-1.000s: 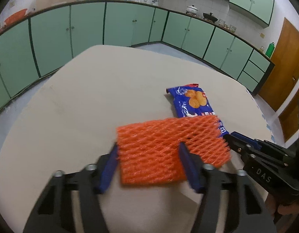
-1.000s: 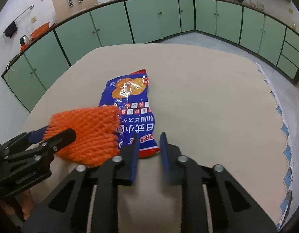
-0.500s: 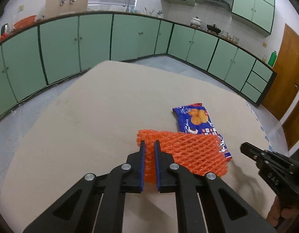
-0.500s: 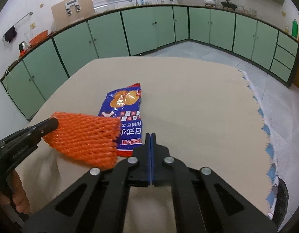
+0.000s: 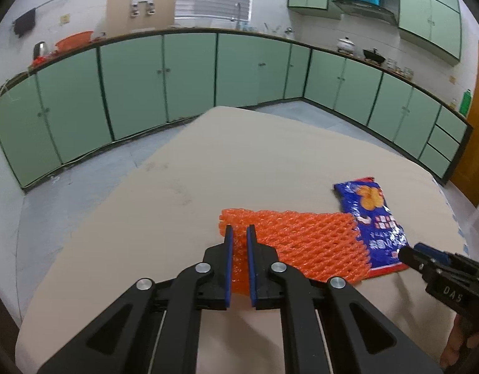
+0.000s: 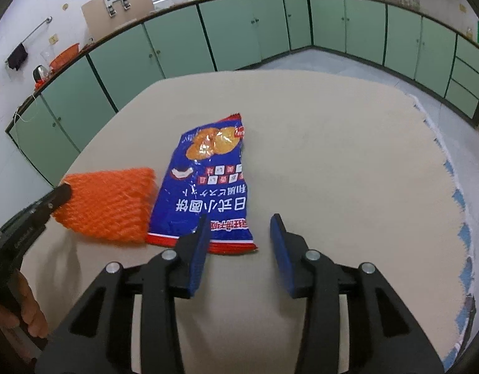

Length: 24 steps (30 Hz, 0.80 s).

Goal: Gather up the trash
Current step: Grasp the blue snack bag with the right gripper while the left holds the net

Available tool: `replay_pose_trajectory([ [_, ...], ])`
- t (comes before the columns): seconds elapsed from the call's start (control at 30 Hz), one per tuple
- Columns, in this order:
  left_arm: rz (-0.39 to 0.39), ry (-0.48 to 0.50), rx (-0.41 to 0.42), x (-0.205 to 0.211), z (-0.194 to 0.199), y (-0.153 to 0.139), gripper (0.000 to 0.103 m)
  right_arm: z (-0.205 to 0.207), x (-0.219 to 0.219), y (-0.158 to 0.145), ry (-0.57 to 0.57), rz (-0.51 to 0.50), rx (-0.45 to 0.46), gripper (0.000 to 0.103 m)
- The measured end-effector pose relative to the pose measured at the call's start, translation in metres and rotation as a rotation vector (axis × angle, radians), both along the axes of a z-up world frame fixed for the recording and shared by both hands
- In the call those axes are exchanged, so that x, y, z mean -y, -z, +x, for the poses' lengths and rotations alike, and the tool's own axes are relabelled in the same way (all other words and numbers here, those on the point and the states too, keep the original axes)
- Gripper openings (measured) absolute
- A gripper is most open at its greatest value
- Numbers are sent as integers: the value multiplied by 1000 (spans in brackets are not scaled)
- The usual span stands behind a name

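Observation:
An orange foam net (image 5: 301,243) lies partly lifted on the beige table (image 5: 239,162), and my left gripper (image 5: 239,230) is shut on its near left edge. In the right wrist view the net (image 6: 108,202) hangs from the left gripper (image 6: 63,191) just left of a blue snack bag (image 6: 211,180). The snack bag (image 5: 373,218) lies flat, printed side up. My right gripper (image 6: 240,219) hovers over the bag's near red edge with its jaws opening. Its pads do not press on the bag. The left wrist view shows the right gripper (image 5: 426,255) at the bag's near corner.
Green cabinets (image 5: 177,74) run around the room behind the table. The table's right edge has a blue and white fringe (image 6: 457,205), with floor beyond. A person's hand (image 6: 27,314) holds the left gripper at the lower left.
My left gripper closed on the net's edge and drew it left, off the snack bag. My right gripper closed on nothing, then opened again near the bag's bottom edge.

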<state>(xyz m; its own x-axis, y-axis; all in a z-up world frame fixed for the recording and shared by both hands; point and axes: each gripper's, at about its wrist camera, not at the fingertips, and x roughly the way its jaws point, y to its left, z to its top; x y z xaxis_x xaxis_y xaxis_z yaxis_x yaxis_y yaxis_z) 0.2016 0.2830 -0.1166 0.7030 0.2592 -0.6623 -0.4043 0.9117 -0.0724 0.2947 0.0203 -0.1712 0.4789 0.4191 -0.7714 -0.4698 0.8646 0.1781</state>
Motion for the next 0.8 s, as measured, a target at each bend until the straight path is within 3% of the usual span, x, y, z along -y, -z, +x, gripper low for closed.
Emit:
replay_pose_trajectory([
  [0.03,-2,-5,0,-3,0,1,8,0,-2,1,-2,-13,5,37],
  [0.13,-10,-16,-9,-7,0,5,8,1,-8,2,-13,-51,16,3],
  [0.17,-14,-19,-12,-7,0,5,8,1,-8,3,-8,-62,20,0],
  [0.7,-29,10,14,-8,-3,-4,8,-15,16,-27,-3,-16,94,0],
  [0.8,-27,13,13,-8,-4,-4,8,-10,13,-26,-8,-31,89,6],
])
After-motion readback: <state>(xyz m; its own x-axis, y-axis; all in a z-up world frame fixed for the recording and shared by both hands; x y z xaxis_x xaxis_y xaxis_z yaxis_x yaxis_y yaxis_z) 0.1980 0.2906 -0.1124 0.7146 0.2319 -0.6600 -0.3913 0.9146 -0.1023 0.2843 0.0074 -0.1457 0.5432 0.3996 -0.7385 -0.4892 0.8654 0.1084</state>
